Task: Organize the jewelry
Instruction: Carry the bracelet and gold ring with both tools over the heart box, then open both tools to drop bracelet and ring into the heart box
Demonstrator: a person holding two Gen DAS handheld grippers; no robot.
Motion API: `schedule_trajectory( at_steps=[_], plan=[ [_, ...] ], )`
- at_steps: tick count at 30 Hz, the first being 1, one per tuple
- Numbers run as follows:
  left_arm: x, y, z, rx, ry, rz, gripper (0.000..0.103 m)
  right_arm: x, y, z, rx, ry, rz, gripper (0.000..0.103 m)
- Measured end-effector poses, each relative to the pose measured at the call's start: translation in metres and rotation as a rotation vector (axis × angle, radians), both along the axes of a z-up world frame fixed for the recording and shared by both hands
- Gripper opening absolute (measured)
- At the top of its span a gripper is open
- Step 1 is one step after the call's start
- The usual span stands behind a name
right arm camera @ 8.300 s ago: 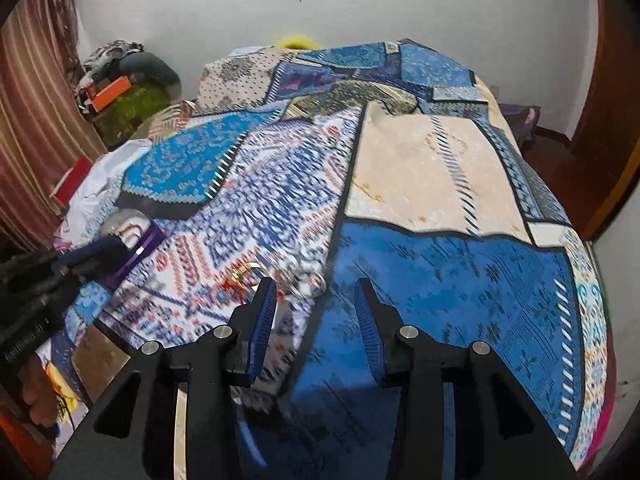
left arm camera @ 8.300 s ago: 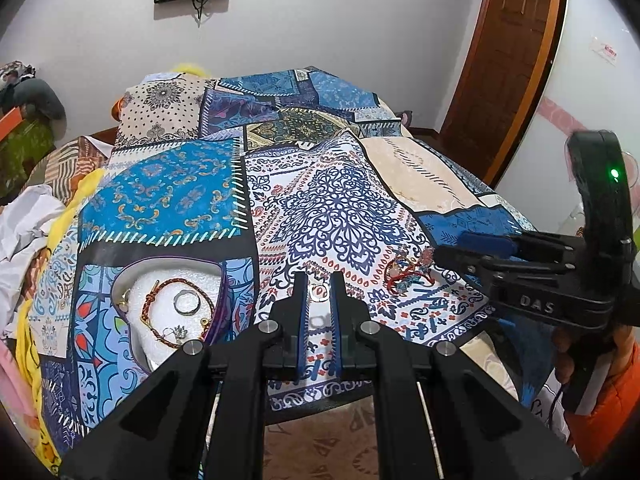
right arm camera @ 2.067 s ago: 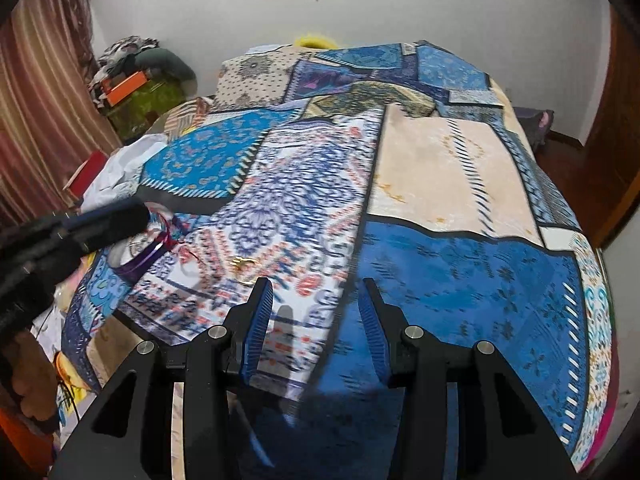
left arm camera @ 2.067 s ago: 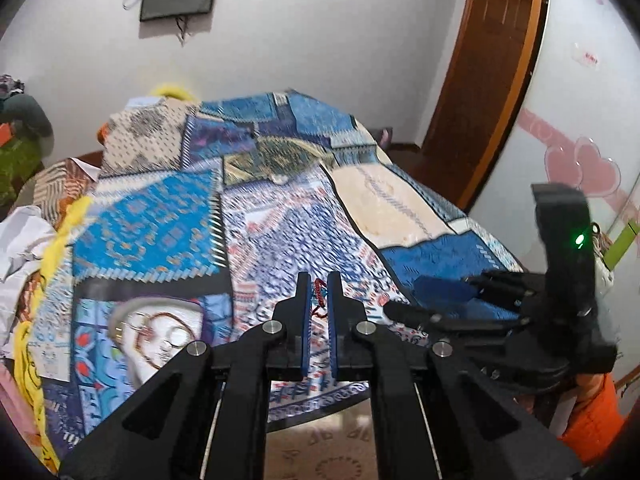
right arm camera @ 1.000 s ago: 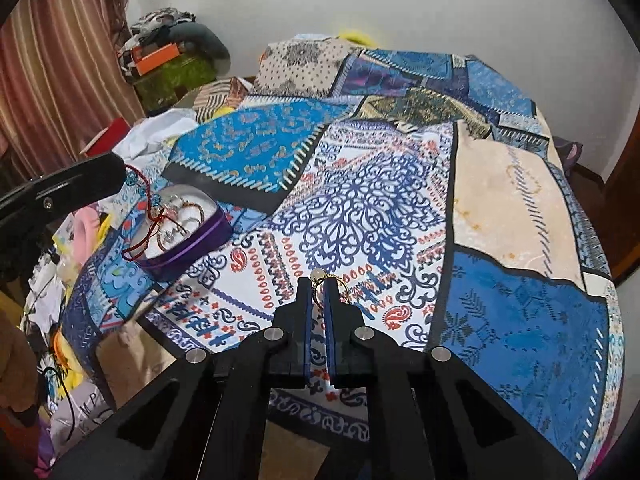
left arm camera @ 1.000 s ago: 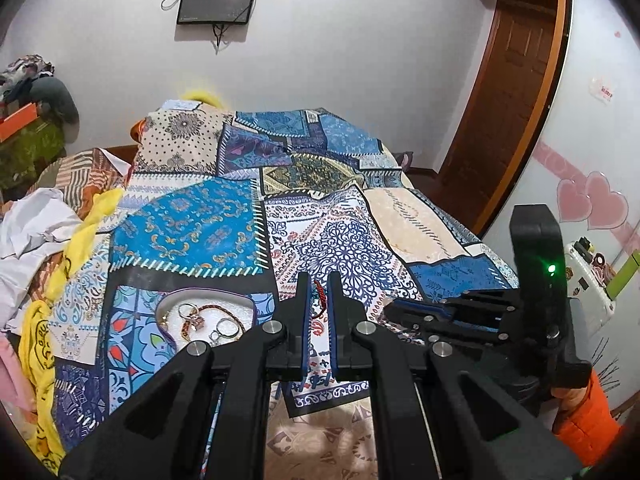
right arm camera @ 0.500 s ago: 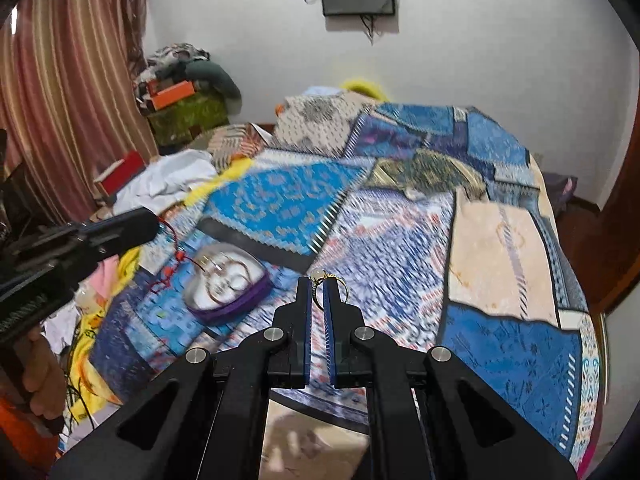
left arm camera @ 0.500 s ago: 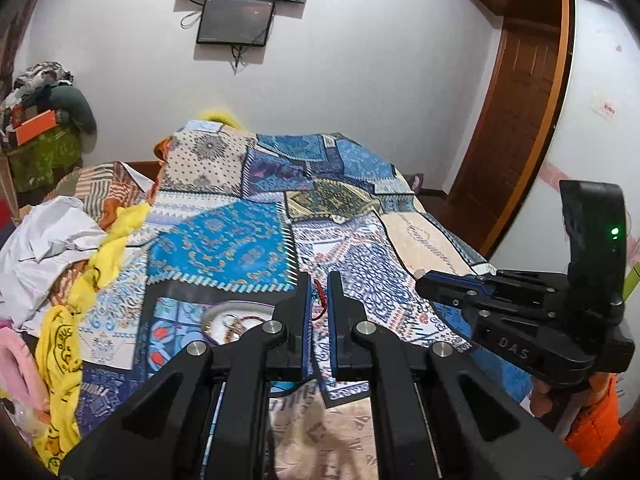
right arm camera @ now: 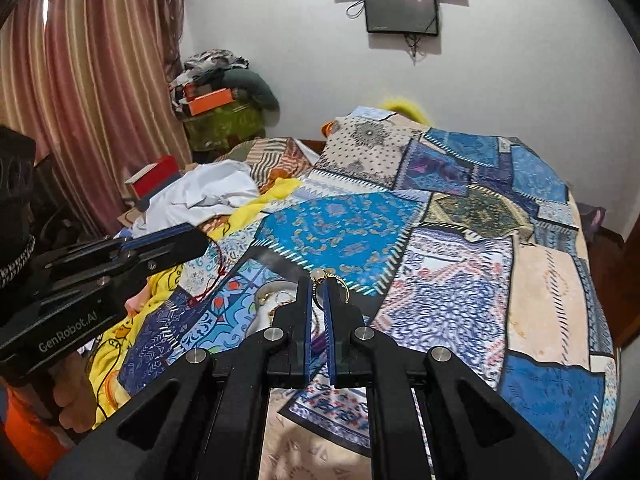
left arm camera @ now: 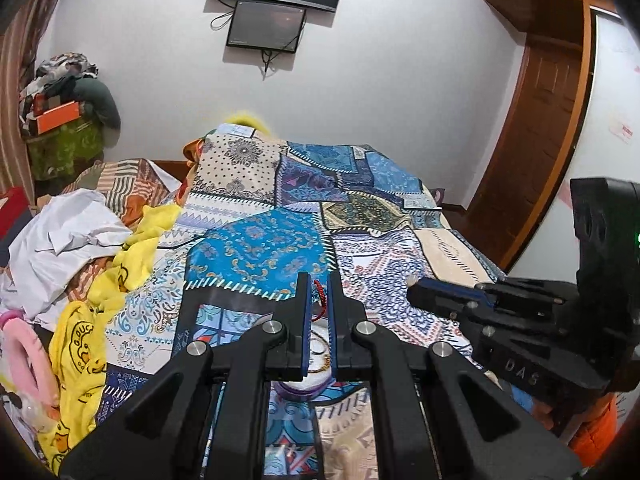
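You're holding a piece in each claw right now. The left claw point(left arm camera: 319, 294) is pinching a red cord bracelet point(left arm camera: 319, 300) between nearly closed fingers, and in the right wrist view you can see that cord point(right arm camera: 216, 276) dangling from its tip. The right claw point(right arm camera: 317, 294) is clamped on a gold ring point(right arm camera: 329, 286) with a pale stone poking out above the fingertips.

Both are hovering over the near end of the bed, right above the jewelry dish point(right arm camera: 269, 308), a white-lined, purple-sided tray sitting on the patchwork bedspread point(right arm camera: 460, 260). The dish is mostly hidden behind the claws, but a few gold-looking bits are showing inside it.

Progress-wise, I'd say you're getting close to done: some pieces are already sitting in the dish, and I'm not spotting any loose jewelry on the visible part of the bedspread (a chunk of it is blocked by the grippers, so no promises). What's left looks like lowering these two and letting go over the dish.

Readable writing: "GenRobot.AI" is printed on the left gripper body in the right wrist view, and "DAS" is showing on the right gripper in the left wrist view. The yellow cloth point(left arm camera: 80, 340) on the left has lettering too, but I can't fully make it out.
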State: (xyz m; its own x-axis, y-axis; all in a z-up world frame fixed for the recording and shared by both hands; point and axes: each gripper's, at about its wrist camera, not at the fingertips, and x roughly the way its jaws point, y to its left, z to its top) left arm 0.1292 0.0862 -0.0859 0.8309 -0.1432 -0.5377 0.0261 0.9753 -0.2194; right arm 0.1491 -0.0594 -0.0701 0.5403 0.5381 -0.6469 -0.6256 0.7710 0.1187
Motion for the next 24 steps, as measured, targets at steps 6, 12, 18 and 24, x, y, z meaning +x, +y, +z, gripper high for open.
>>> schedule_trajectory(
  at_steps=[6,12,18,24],
  plan=[
    [0.013,0.01,-0.015,-0.015,0.034,0.0,0.005,0.012,0.018,-0.022,-0.024,0.052,0.028,0.005],
    [0.031,0.012,-0.036,-0.042,0.081,-0.015,0.005,0.024,0.034,-0.046,-0.05,0.113,0.057,0.005],
    [0.044,0.011,-0.059,-0.071,0.137,-0.036,0.005,0.03,0.042,-0.064,-0.068,0.167,0.087,0.005],
    [0.053,0.007,-0.078,-0.081,0.197,-0.061,0.005,0.028,0.048,-0.081,-0.104,0.208,0.121,0.005]
  ],
)
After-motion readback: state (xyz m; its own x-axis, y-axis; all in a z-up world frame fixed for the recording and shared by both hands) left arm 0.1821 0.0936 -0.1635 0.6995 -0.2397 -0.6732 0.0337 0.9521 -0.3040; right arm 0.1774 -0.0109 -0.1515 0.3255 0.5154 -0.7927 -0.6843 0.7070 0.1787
